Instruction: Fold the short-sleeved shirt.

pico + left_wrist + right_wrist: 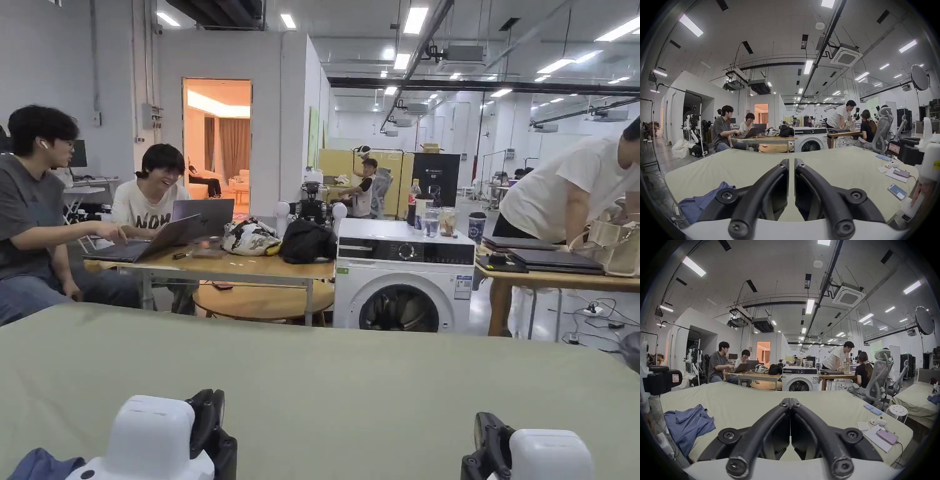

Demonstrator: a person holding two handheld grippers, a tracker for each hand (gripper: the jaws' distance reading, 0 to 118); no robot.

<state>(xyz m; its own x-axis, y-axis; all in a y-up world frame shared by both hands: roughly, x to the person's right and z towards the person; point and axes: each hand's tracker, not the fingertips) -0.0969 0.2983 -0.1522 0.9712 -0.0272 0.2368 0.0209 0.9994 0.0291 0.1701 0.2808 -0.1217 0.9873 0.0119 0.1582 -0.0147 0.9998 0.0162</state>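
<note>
- Our left tongs (791,164) hang just above the near edge of the bench (740,164), jaws nearly together with a thin gap, holding nothing.
- Our right tongs (790,403) hang beside them, jaws pressed tip to tip, empty.
- The blue short-sleeved shirt (688,426) lies crumpled at the bench's near left corner, spilling over its edge.
- Two phones (897,191) and papers (878,439) lie near the right edge.
- Beyond the far edge stands a washing machine (403,281).
</note>
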